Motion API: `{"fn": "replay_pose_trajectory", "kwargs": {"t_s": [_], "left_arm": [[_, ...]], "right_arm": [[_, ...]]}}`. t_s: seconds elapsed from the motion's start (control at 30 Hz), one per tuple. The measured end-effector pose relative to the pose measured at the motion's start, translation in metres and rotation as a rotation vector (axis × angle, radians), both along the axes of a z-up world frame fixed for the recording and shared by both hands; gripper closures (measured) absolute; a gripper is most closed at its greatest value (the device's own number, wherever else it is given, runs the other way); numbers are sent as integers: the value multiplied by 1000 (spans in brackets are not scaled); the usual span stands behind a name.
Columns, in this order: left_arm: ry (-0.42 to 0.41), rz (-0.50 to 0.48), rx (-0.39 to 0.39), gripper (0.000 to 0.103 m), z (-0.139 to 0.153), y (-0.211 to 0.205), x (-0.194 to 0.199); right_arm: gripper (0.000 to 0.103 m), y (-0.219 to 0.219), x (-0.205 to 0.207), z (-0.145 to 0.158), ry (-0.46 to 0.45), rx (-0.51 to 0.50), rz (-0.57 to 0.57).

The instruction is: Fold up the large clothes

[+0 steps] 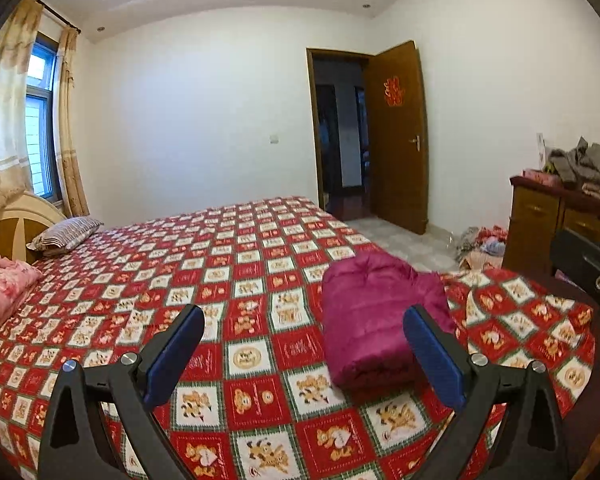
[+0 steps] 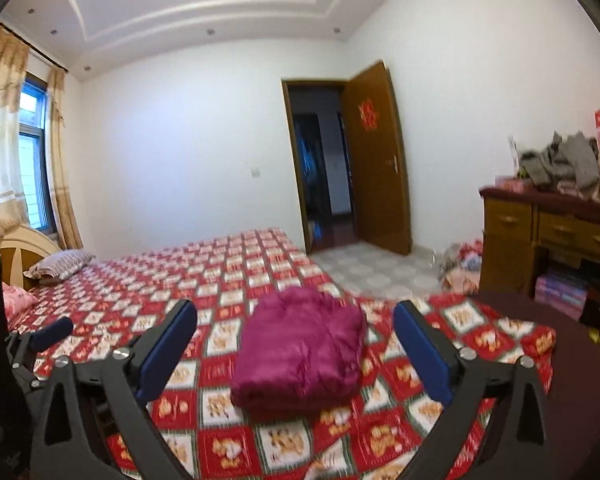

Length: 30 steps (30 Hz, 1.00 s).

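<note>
Both claws hang wide and released above the bed (image 1: pixel 260 264), nothing between their blue pads. The left claw (image 1: pixel 304 320) fills the bottom of its frame, and the folded magenta coat (image 1: pixel 376 320) lies lower right of centre on the red checked quilt, partly behind the right pad. From the right claw (image 2: pixel 296 316), that coat (image 2: pixel 300 344) sits dead centre between the 2 fingers, untouched. A striped pillow (image 1: pixel 66 234) rests at far left, and the wooden door (image 1: pixel 398 136) stands open.
</note>
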<state>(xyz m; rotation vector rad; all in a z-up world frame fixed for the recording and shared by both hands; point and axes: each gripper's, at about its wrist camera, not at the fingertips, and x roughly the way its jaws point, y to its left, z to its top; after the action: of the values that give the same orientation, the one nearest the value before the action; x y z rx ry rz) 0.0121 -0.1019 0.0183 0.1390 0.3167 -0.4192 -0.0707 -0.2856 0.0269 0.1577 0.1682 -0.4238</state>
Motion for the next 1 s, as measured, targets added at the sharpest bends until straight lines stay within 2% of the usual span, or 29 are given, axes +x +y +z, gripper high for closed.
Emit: {"fn": "replay_pose_trajectory", "kwargs": {"t_s": [0.13,0.27,0.47,1.0], "left_arm": [[-14,4,-49,3,15,9,-5],[-30,11,-97,3,23,18,-14],[-58,6,-81,3,27,16,-21],[-52,-4,-45,3,20,8,-22]], "right_arm": [[2,5,-1,8,-52,-28,-8],[0,4,-9,1,-73,-45,-22],[0,1,-15,4,-104,-47,-37],[0,1,-13,2,-74,-47,-28]]}}
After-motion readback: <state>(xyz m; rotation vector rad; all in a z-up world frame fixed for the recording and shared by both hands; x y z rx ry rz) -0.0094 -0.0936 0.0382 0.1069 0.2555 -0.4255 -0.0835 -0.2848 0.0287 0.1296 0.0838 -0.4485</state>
